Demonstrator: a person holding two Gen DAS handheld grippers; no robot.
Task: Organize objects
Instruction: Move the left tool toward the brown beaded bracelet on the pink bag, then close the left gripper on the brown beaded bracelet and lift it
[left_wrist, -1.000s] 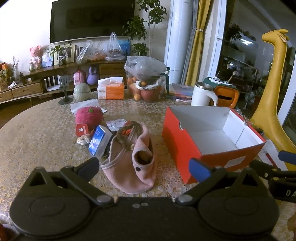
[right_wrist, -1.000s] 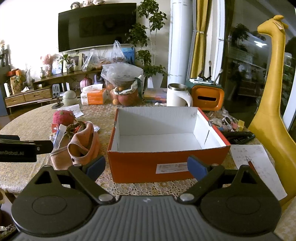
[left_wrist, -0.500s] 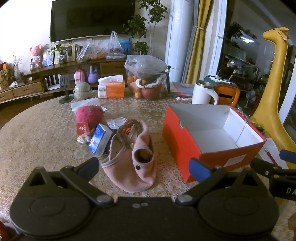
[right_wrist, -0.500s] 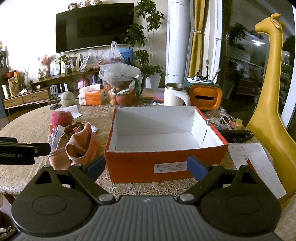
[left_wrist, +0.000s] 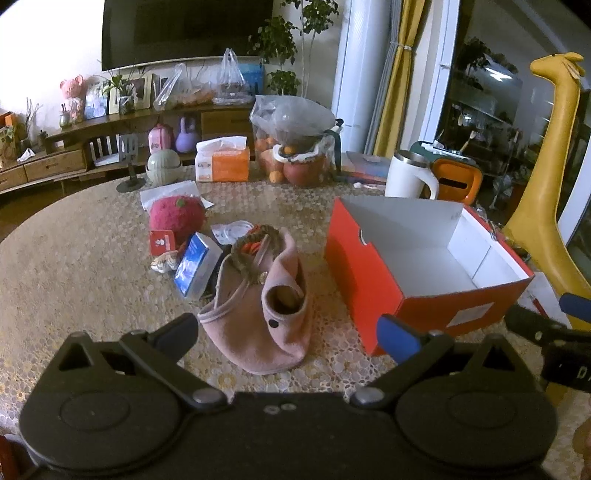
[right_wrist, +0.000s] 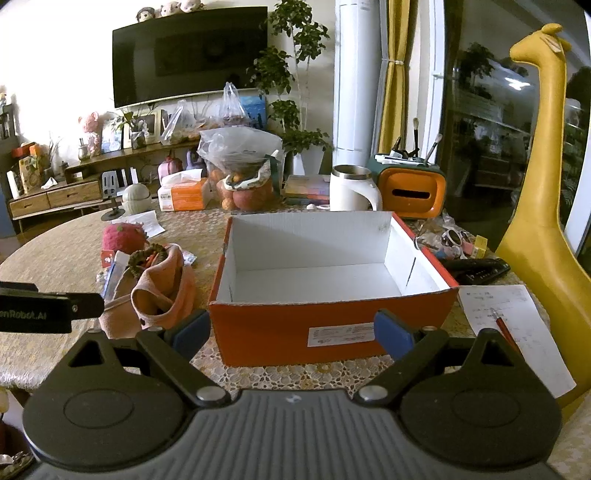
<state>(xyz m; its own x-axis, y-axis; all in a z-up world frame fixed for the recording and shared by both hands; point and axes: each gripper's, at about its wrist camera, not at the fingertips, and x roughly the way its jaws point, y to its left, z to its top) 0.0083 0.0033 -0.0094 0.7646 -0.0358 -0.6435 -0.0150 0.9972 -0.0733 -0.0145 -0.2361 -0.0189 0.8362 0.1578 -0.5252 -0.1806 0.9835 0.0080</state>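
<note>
— Looking along the left gripper (left_wrist: 286, 332), what lies between its fingers?

— A pink felt bag (left_wrist: 264, 310), slumped on the table (left_wrist: 74, 258), just past the fingertips at about 12 o'clock. Its jaws stand wide apart and grip nothing.

— And the bag's long axis?

— It runs from roughly 11 o'clock at the far handles to 5 o'clock at the near rounded end, so it lies slightly skewed to the line of the fingers. The small pocket opening faces up.

— Where is the box?

— The orange cardboard box (left_wrist: 424, 280) sits at 2 o'clock from the left gripper, apart from the bag, open and with nothing inside. From the right gripper (right_wrist: 293, 330) it is straight ahead at 12 o'clock, very near, and the bag is off at 10 o'clock.

— The right one's jaws?

— Also spread wide, holding nothing.

— So which takes the bag?

— The left, I judge: the bag is dead ahead of it, while the right would have to cross over. Other loose items, a blue packet (left_wrist: 194, 264) and a red plush strawberry (left_wrist: 177, 219), lie beyond the bag at 11 o'clock.
</note>
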